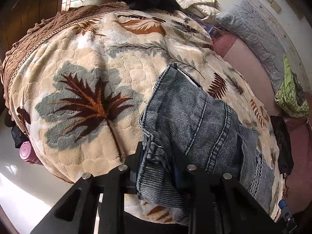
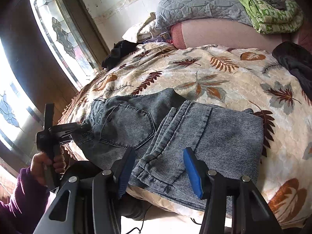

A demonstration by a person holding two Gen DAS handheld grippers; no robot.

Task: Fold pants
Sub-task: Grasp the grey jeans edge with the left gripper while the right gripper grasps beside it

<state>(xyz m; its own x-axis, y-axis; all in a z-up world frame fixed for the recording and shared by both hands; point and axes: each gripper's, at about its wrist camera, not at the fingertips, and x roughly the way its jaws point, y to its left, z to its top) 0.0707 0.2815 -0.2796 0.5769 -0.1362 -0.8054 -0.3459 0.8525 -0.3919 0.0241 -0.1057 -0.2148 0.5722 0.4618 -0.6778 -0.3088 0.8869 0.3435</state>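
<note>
Pants [image 2: 175, 128] lie on the leaf-print blanket [image 2: 224, 74] at the bed's near edge — legs already doubled over the seat, back pocket still exposed. Left tool [image 1: 156, 156] is closed on bunched denim at the waist end, fabric pinched between its pads. Right tool [image 2: 159, 167] stands parted above the folded leg hems, fingers either side, pressing on nothing. Judgement: fold partly complete — one further fold, bringing the waist section across, appears outstanding, then smoothing.
</note>
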